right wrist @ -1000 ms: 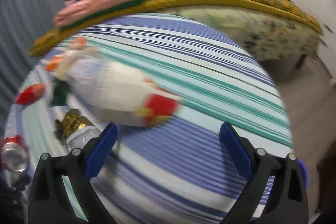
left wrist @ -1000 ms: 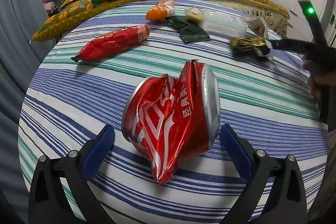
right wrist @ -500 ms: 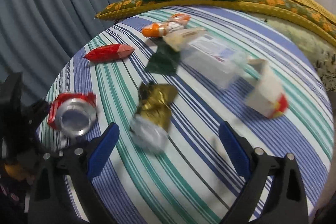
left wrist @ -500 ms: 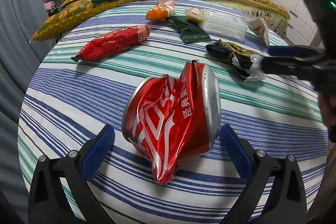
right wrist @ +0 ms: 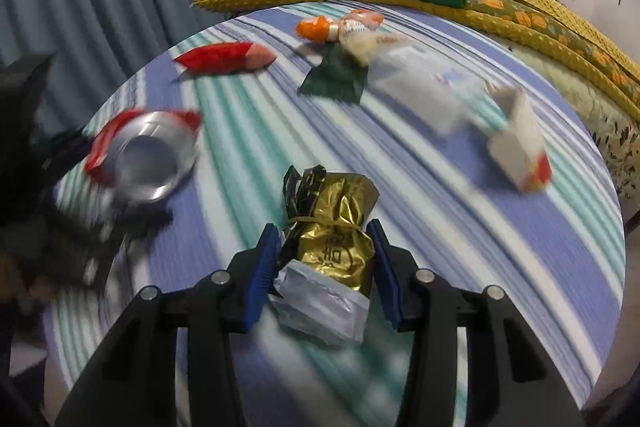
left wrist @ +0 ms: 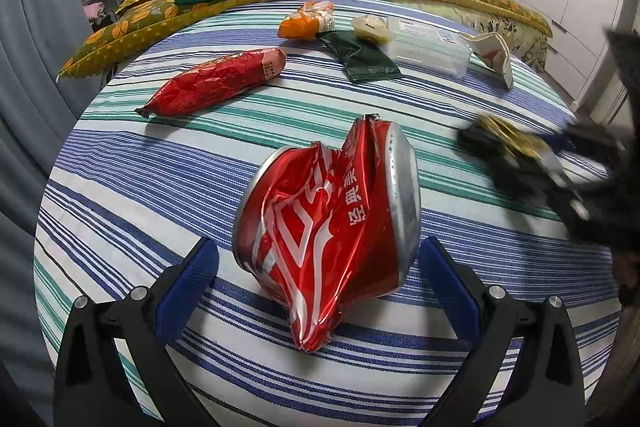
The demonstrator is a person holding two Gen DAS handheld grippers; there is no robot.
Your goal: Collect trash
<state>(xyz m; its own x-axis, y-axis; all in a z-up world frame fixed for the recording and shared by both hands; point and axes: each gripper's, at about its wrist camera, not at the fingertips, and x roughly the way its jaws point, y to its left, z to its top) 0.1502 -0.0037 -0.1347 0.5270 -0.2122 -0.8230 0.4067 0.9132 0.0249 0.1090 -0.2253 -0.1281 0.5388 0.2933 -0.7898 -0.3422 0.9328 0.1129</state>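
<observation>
A crumpled gold foil wrapper [right wrist: 334,235] is clamped between the blue pads of the right gripper [right wrist: 326,263]. Left of that wrapper, a crushed red aluminium can [left wrist: 332,215] is flanked, untouched, by the wide-spread left gripper [left wrist: 318,279] on the striped bedsheet [left wrist: 160,179].

The left gripper [left wrist: 318,269] is held low and level, its blue-padded jaws spread wide apart with nothing touching either pad. The right gripper [right wrist: 326,261] has its jaws drawn close together, both blue pads pressed against something held between them. In the left wrist view the right gripper is motion-blurred.
</observation>
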